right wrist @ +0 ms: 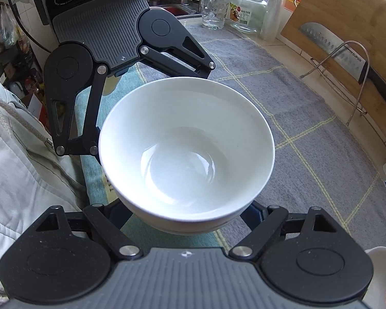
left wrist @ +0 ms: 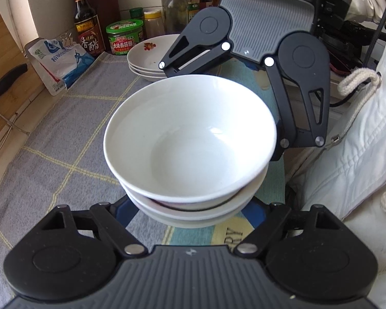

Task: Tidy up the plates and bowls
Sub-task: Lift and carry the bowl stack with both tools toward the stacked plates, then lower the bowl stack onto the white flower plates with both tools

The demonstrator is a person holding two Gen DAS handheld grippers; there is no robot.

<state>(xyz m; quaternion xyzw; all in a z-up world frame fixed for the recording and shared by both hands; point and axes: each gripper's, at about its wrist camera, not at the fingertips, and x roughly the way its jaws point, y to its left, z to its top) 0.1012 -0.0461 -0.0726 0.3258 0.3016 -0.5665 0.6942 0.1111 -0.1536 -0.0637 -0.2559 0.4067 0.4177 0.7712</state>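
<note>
Between two facing grippers, over the grey checked cloth (left wrist: 64, 141): nested stack of white bowls (left wrist: 190, 139), upright, mouths up, seemingly clear of the cloth rather than resting on it. Clasped from opposite sides, with left gripper (left wrist: 190, 213) on one flank and right gripper (right wrist: 190, 219) directly across. Fingers of each reaching either side of the lowest bowl and vanishing under the rims, so pad contact hidden. Judged a grasp on the stack by both, neither released nor fully clenched. No long axis to speak of: round, with only the vertical one to keep plumb. Equally near both hands, dead centre between them. Beyond the bowls and to the left in the left wrist view, near the jars: stack of plates (left wrist: 149, 61), apart from the bowls. Probably mid-carry toward a resting spot. Calls for both hands travelling level and together. Risk with hands drifting apart: a loosened hold. Risk with tilt: top bowl, apparently slightly askew on the one beneath, sliding off.
</note>
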